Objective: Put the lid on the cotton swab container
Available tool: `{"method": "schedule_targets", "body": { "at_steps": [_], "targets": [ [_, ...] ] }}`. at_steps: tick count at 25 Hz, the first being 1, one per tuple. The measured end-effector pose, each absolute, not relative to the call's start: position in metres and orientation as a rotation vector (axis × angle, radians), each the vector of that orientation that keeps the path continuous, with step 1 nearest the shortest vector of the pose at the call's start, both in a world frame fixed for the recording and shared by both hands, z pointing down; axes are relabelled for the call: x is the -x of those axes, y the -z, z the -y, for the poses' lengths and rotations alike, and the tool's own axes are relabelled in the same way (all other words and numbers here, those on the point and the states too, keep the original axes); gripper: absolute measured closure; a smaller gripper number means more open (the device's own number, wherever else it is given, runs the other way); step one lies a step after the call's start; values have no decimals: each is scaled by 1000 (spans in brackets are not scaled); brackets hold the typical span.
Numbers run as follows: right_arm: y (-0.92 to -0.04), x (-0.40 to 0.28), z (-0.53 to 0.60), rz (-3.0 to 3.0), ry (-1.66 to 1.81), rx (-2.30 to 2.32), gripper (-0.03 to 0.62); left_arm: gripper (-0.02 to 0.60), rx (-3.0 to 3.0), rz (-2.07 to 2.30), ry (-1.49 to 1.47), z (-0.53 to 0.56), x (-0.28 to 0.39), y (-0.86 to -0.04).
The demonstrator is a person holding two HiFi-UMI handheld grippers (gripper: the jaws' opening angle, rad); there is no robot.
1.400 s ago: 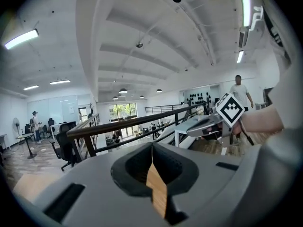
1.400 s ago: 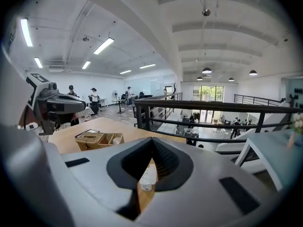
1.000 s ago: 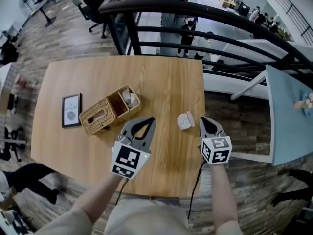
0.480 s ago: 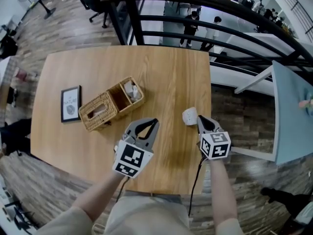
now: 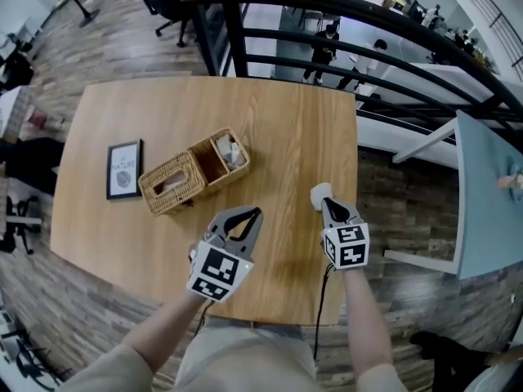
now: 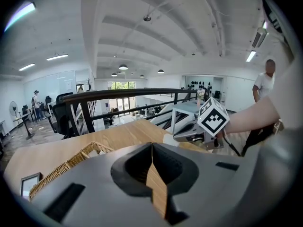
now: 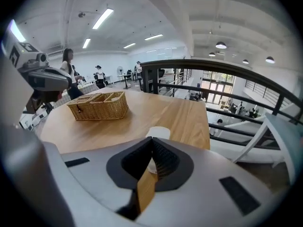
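Note:
A small white round lid-like piece [image 5: 319,192] lies on the wooden table [image 5: 278,129] near its right edge. My right gripper [image 5: 328,205] is just behind it, its jaws shut with nothing between them; in the right gripper view the white piece [image 7: 159,133] sits right beyond the gripper [image 7: 152,140]. My left gripper [image 5: 254,213] hovers over the table's front middle, also shut and holding nothing, shown too as the left gripper [image 6: 151,144]. A white container [image 5: 231,153] stands in the wicker basket's right compartment.
A wicker basket [image 5: 189,174] with several compartments lies at the table's left middle, with a small framed picture [image 5: 123,169] to its left. A black railing [image 5: 343,23] runs behind the table. A pale table [image 5: 486,194] stands to the right.
My right gripper has moved left and forward, from beside the white piece to directly behind it. The left gripper has hardly shifted.

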State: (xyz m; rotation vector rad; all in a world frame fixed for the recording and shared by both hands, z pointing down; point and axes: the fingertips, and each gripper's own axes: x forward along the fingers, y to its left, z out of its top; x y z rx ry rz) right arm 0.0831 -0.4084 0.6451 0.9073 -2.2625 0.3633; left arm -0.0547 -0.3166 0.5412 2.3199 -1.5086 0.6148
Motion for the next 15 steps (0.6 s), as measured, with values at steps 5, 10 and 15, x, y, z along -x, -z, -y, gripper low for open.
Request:
{"method": "schedule_targets", "body": {
  "at_steps": [5, 10, 15],
  "targets": [
    [-647, -84, 413, 2254, -375, -964, 568, 558, -2324, 1514, -617, 311, 56, -539],
    [-648, -86, 417, 2208, -465, -932, 568, 558, -2349, 1528, -610, 306, 56, -526],
    [-596, -88, 408, 2302, -446, -999, 568, 558, -2388, 1572, -564, 304, 59, -496]
  ]
}}
